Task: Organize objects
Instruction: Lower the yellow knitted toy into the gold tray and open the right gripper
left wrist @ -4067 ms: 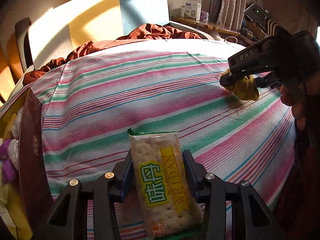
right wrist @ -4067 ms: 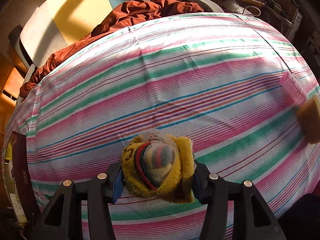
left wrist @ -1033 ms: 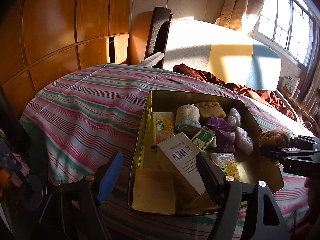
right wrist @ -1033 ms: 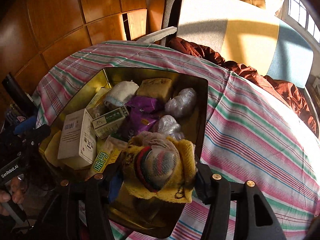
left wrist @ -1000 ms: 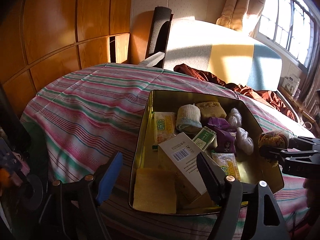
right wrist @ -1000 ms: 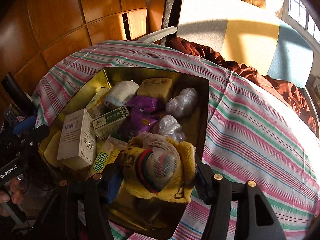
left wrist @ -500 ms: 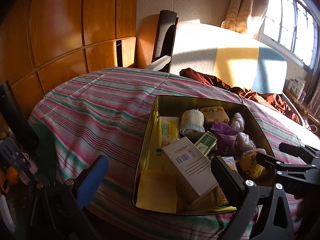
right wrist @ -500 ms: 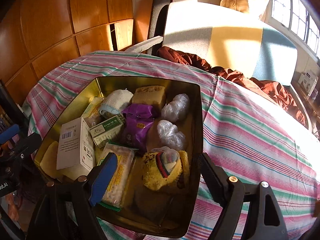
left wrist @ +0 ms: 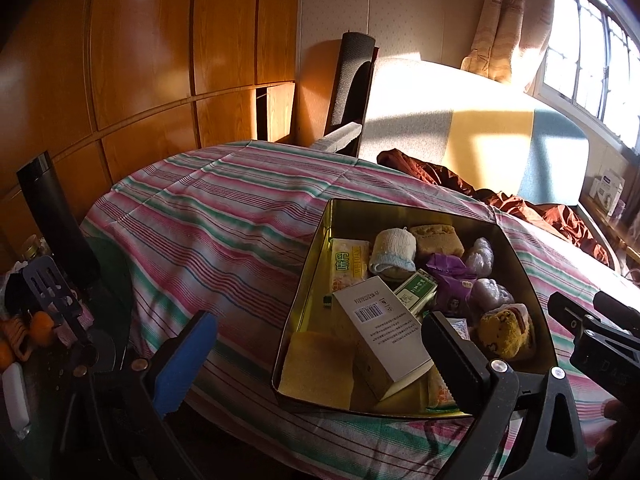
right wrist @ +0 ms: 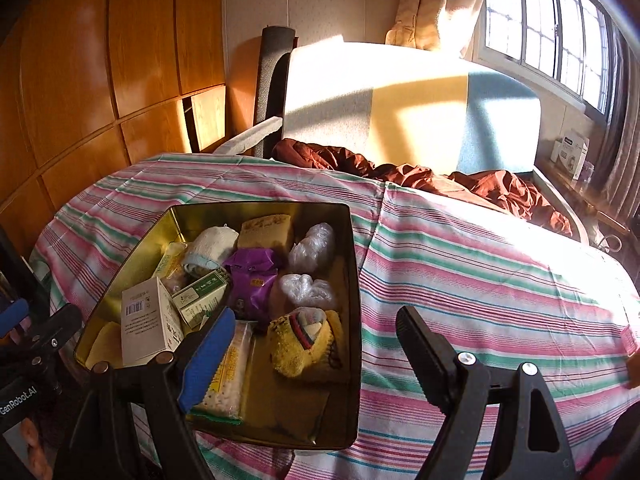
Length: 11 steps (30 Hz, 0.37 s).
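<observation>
We see the open gold-coloured metal tin (right wrist: 354, 280) on the striped pink, green and white cloth (left wrist: 224, 216) of the desk, already crowded. Our yellow knitted sock bundle (right wrist: 306, 346) lies free in its near right corner, and the clear-wrapped cracker packet with yellow lettering (right wrist: 230, 372) lies just left of it. Farther in are a white barcoded carton (left wrist: 376, 332), a purple pouch (right wrist: 254, 280) and two crinkled plastic bundles.

The right hand-held gripper (right wrist: 316, 344) has just been spreading its jaws; they stand apart above the tin, gripping nothing. The left hand-held gripper (left wrist: 316, 354) gapes as wide, empty too.

We judge both deliveries done. A pink thing and a tan thing at the cloth's far right edge in the right view may remain.
</observation>
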{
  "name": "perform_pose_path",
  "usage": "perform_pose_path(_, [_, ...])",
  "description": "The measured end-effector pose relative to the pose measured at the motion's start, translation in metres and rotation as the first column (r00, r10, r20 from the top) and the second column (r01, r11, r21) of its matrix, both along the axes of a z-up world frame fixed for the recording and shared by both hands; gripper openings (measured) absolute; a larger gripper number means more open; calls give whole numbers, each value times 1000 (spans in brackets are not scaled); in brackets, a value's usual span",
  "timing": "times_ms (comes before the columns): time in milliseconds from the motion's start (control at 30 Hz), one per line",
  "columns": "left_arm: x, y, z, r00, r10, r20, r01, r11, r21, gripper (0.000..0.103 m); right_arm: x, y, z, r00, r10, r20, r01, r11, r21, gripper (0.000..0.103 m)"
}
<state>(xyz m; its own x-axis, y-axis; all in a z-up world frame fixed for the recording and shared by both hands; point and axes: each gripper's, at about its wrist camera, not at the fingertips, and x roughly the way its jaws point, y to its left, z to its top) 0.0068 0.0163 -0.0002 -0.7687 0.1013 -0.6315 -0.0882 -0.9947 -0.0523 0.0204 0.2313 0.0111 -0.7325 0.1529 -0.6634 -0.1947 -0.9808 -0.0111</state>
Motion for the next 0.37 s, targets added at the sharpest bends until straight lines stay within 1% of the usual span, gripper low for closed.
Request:
perform_pose_path(133, [4,-2,-1,1000,8,-23,-8,1000,-15,103,-1,-6,-3,1000,8,9,-8,1000,7,84])
perform_pose_path(267, [7,-2,0,999,-3,-39,2,1000,-21,102,-3,-13,-7,1000,18,20,-18,1000,16,84])
perform_pose_path(367, [7,-1,0,999,-18,-34,18,1000,-19,103,-3,-15,-9,999,23,23,-23,1000,16,84])
